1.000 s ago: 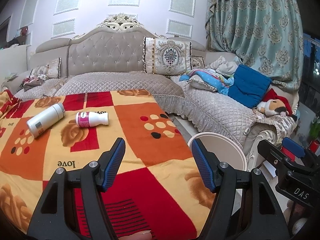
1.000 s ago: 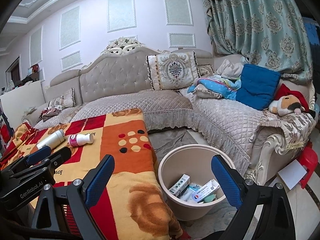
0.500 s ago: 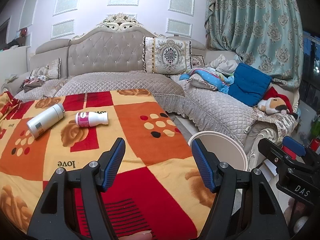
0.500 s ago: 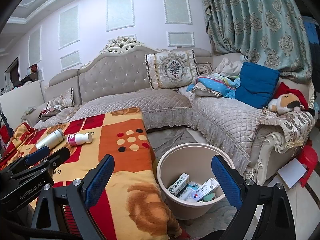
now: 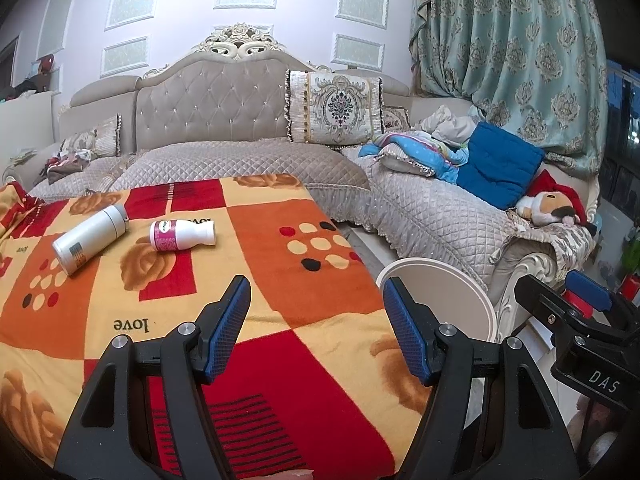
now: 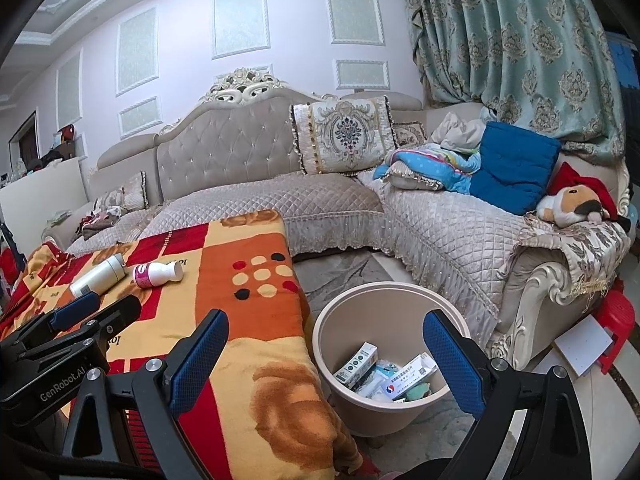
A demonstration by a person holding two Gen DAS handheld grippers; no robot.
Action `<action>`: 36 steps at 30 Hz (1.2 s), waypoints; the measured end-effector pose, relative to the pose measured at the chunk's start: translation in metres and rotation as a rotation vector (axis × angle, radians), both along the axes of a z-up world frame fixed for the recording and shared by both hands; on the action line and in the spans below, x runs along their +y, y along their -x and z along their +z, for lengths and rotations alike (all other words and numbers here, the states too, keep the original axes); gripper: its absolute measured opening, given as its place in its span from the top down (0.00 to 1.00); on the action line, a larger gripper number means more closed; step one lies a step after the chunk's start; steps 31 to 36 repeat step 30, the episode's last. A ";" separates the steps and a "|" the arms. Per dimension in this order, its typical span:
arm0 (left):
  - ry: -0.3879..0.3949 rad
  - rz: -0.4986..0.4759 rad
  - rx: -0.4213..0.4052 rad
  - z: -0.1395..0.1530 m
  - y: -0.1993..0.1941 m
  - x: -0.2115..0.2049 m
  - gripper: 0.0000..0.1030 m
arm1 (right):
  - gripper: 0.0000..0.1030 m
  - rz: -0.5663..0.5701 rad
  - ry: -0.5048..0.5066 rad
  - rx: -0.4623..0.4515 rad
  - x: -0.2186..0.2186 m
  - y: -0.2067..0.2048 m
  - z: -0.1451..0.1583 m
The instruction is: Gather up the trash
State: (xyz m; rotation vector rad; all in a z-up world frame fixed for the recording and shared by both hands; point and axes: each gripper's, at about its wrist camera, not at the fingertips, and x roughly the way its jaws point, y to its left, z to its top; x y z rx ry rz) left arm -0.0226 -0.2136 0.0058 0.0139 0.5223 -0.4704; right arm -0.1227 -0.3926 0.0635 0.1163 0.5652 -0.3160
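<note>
Left gripper (image 5: 316, 328) hovers above the orange-red-yellow patchwork blanket (image 5: 280, 280) covering the worktop, fingers spread wide, holding nothing. Right gripper (image 6: 326, 364) hangs over the round beige plastic trash bin (image 6: 400, 296) on the floor just beside the worktop edge, fingers also released and empty. Bin holds small cardboard medicine boxes (image 6: 356, 364). Trash on the blanket, far side: a silver-white cylindrical bottle (image 5: 90, 238) lying flat, near a small white bottle with a magenta label (image 5: 182, 235), also on its side, not touching.
</note>
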 end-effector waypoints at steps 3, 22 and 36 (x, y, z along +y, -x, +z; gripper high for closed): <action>0.002 0.001 -0.001 0.000 0.000 0.000 0.34 | 0.06 0.000 0.000 0.000 0.000 0.000 0.000; -0.014 -0.015 0.013 -0.006 -0.002 -0.009 0.34 | 0.06 0.000 -0.002 0.016 -0.003 -0.003 -0.006; -0.013 -0.016 0.047 -0.014 -0.010 -0.008 0.34 | 0.06 0.004 -0.003 0.037 -0.003 -0.008 -0.009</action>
